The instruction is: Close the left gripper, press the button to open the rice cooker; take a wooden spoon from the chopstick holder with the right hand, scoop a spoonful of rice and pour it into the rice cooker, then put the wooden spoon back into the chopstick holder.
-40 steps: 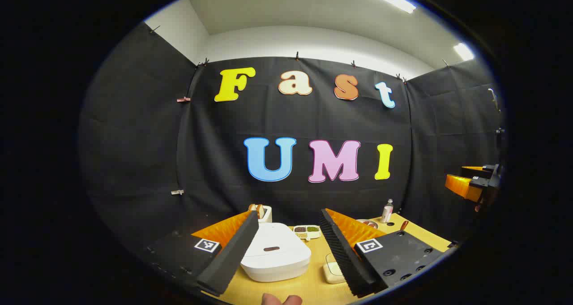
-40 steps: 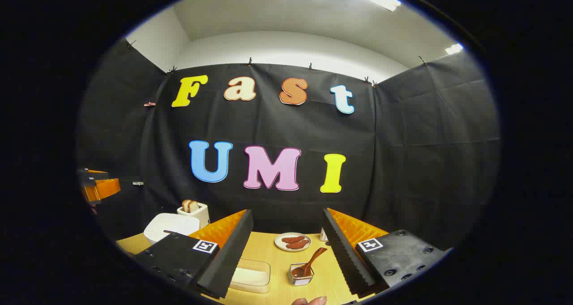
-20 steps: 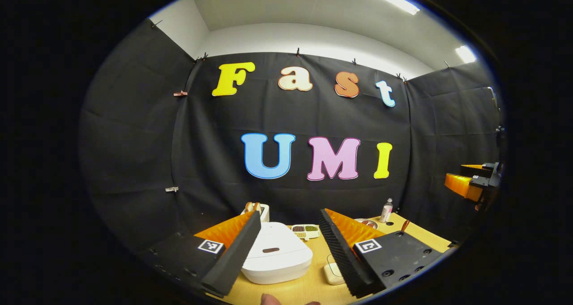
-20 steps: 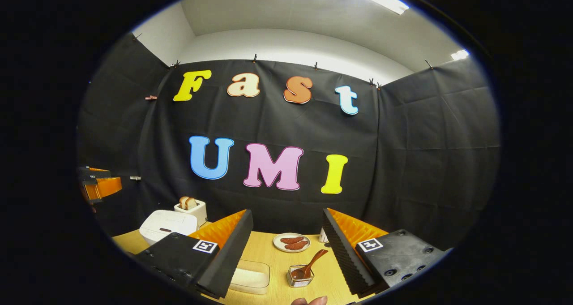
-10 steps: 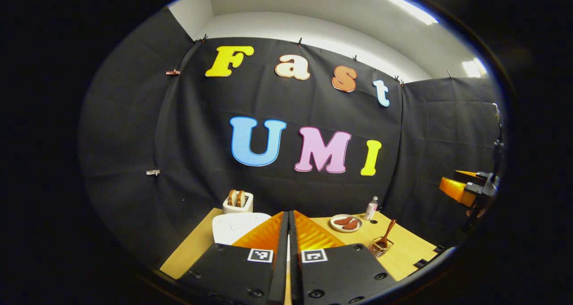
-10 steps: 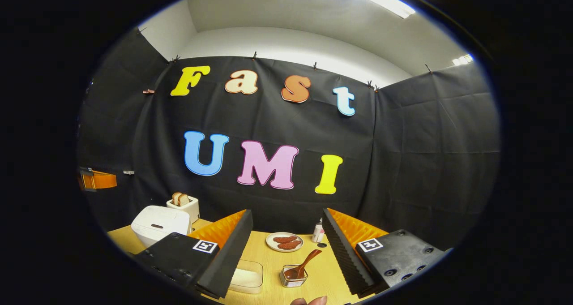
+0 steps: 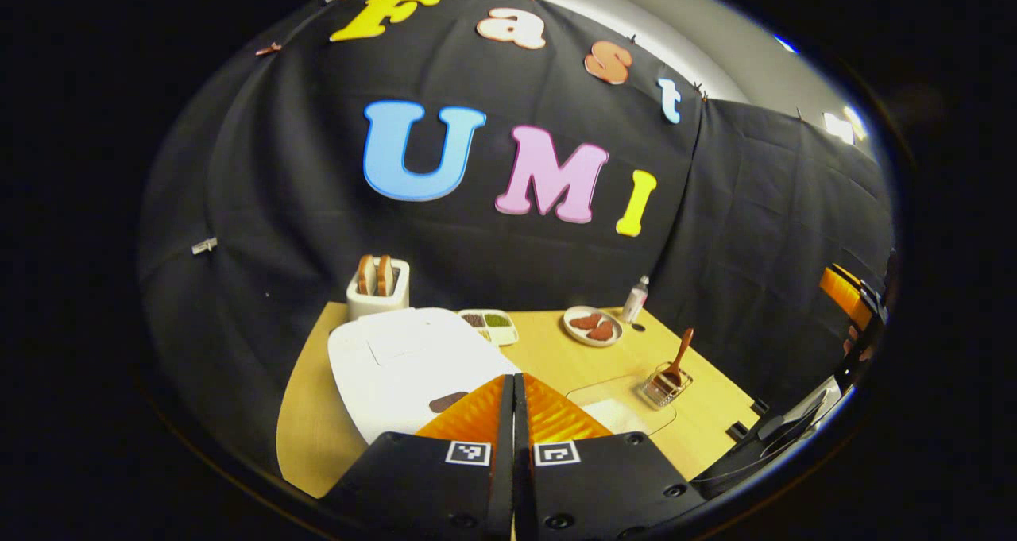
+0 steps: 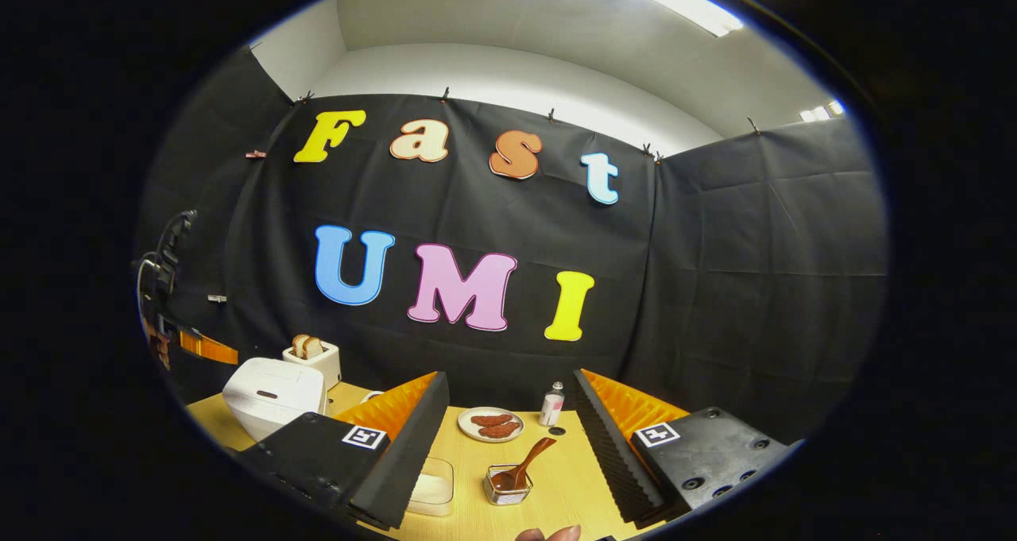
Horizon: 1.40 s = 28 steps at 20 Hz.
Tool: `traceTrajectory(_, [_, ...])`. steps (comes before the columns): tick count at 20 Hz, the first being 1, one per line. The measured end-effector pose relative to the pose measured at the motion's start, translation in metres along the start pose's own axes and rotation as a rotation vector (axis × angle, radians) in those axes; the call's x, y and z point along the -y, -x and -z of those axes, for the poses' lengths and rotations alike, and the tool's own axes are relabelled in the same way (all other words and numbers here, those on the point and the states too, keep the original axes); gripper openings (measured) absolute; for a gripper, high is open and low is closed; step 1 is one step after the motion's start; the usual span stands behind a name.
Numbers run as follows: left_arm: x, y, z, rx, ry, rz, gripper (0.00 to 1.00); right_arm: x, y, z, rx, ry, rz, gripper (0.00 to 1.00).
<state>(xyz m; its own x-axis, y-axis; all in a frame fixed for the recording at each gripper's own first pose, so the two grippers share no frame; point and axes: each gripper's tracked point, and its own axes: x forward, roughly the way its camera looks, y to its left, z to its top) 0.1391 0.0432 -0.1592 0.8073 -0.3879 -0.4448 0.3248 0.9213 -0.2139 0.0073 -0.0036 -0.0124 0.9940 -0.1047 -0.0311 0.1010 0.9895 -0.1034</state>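
White and closed, the plastic rice cooker (image 7: 413, 366) lies under our left gripper (image 7: 513, 390) (fingers pressed together, empty); our right gripper (image 8: 508, 438) gapes above the wooden spoon (image 8: 520, 465).

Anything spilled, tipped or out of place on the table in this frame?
Nothing stands out. The rice cooker sits upright with its lid down, the wooden spoon leans in the chopstick holder, and the rice container shows no spill on the table.
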Motion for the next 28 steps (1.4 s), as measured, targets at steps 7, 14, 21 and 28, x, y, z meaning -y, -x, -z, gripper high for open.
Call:
traceTrajectory(7, [-0.043, -0.062, 0.029, -0.195, 0.021, -0.033, 0.06, 0.011, 0.005, 0.017, -0.044, 0.014, 0.034, 0.97])
traceTrajectory(14, [-0.060, -0.093, 0.045, -0.268, 0.048, -0.063, 0.06, 0.032, 0.010, 0.024, -0.068, 0.005, 0.078, 0.98])
traceTrajectory(21, [-0.059, -0.095, 0.058, -0.318, 0.082, -0.064, 0.06, 0.051, 0.019, 0.036, -0.102, -0.029, 0.127, 0.97])
traceTrajectory(28, [-0.056, -0.095, 0.062, -0.352, 0.097, -0.087, 0.07, 0.055, 0.026, 0.037, -0.101, -0.014, 0.141, 0.98])
